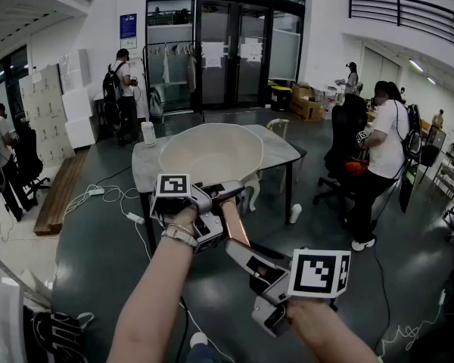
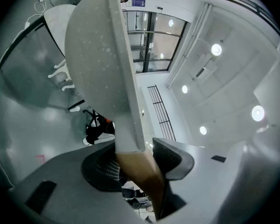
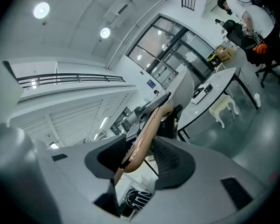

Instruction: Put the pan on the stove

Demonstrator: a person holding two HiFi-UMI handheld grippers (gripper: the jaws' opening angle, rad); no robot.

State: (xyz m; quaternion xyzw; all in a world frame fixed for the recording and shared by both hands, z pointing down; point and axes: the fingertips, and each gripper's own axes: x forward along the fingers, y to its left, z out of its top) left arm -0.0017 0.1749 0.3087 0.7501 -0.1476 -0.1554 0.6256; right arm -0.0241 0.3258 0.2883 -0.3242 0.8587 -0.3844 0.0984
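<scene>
Left gripper is closed on the wooden handle right where it joins the pan, its pads pressing on either side. Right gripper is clamped on the same handle at its free end, nearer the person and below and to the right of the left one. Both jaws stand at a middling width set by the handle's thickness.

The pan is held in the air, ahead of and slightly above the left gripper, its pale inside showing in the head view. The handle's long axis runs from the pan back and down toward the person, straight through one gripper and into the other. The left gripper is therefore nearer the pan's weight, and the right one likely serves to steady the tail.

No stove shows in any view, so which way the pan must travel cannot be told. That is the relation the coming move depends on.

Beyond the pan stands a grey counter, with a white stool under its near edge. Cables trail on the floor to the left of the grippers. A person and an office chair stand well off to the right. Nothing lies close about the pan itself.
</scene>
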